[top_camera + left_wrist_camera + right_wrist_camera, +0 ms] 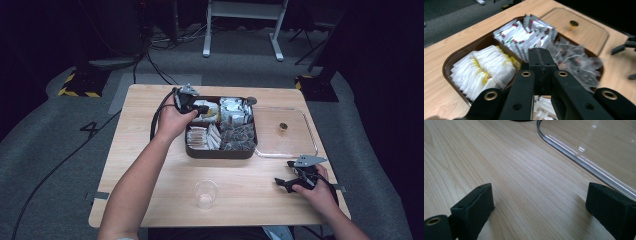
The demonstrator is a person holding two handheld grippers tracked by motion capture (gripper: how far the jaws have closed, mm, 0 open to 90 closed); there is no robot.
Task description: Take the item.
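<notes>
A dark brown tray [220, 154] with compartments holds white packets marked yellow [486, 67], white packets marked red and green [524, 37] and clear bags with dark contents [579, 62]. My left gripper [202, 108] hovers over the tray's back left compartment. In the left gripper view its jaws [541, 56] are pressed together with nothing between them, above the packets. My right gripper [283, 173] rests low on the table at the front right, open wide [539, 207], with bare wood between the jaws. The clear lid [599, 145] lies just beyond it.
The clear lid [295, 142] with a small dark knob [283, 126] lies flat to the right of the tray. A clear plastic cup [206, 193] stands near the table's front edge. Cables run over the grey floor behind the table.
</notes>
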